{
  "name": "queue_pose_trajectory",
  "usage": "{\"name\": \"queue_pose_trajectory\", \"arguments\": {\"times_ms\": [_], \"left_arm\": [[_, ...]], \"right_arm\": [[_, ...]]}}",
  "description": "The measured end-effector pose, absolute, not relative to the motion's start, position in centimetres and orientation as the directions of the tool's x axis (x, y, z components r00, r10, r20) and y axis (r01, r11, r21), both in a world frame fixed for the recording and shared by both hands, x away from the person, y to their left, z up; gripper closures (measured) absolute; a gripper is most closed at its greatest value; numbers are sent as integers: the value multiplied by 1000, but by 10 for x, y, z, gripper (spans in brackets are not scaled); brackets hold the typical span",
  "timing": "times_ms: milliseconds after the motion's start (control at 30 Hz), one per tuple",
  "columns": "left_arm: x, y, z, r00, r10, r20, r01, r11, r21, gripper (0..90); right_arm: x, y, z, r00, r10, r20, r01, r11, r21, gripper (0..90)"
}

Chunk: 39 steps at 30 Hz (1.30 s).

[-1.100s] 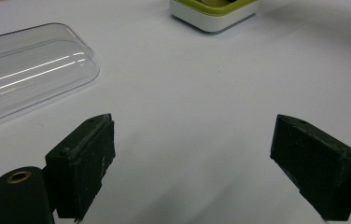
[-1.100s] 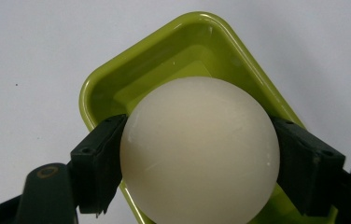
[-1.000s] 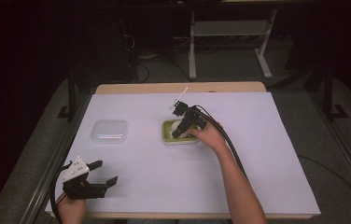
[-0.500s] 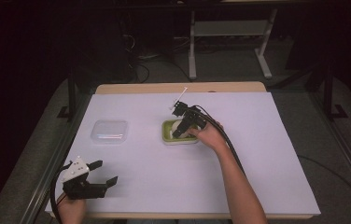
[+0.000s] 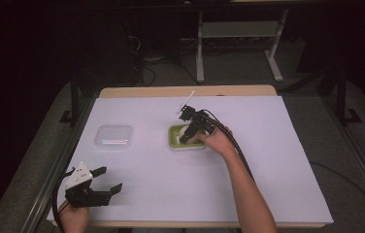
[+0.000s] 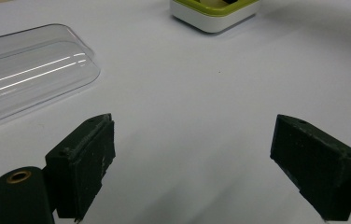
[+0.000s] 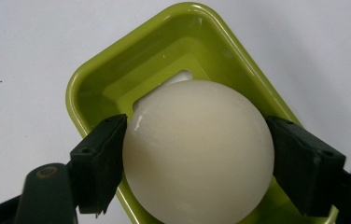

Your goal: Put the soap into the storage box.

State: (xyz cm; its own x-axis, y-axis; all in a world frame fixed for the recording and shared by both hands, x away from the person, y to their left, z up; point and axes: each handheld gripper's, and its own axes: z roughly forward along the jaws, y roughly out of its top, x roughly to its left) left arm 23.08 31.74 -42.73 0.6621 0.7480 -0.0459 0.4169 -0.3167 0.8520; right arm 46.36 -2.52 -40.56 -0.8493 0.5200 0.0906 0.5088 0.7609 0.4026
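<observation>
Since a second earlier, nothing had visibly shifted: both grippers stood where they were.

Item: pale round soap [image 7: 198, 151], smooth and glossy, clamped between both jaws of the right gripper [image 5: 191, 127], over the green tray of the soap dish [image 7: 164, 60] at mid-table (whether it rested on the tray or hung just above it could not be told).

Handling note, as a judgement: a slick ball of this kind wanted a squeeze across its widest part and a straight vertical move, no twisting.

Adjacent: clear lid [image 5: 114, 136] to the left of the dish, apart from it. Left gripper [image 5: 103, 183] near the table's front edge, jaws wide apart, holding nothing.
</observation>
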Motion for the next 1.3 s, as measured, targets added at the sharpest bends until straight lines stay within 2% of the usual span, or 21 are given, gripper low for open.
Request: {"name": "queue_pose_trajectory", "arguments": {"times_ms": [367,533,767,867,1300], "left_arm": [[231,317,-427,662,749,-45,417,-317,852,130],[231,317,-427,662,748,-44,416,-318,852,130],[231,317,-427,662,748,-41,415,-321,852,130],[231,316,-427,663,747,-44,416,-319,851,130],[231,316,-428,663,748,-41,418,-324,849,130]], "right_arm": [[463,-29,-403,-842,530,99,520,750,410,224],[460,-37,-394,-840,529,121,522,726,448,223],[454,-46,-387,-844,518,139,519,725,453,226],[450,-49,-384,-847,517,120,508,723,468,230],[440,-65,-384,-840,524,140,521,708,477,229]]}}
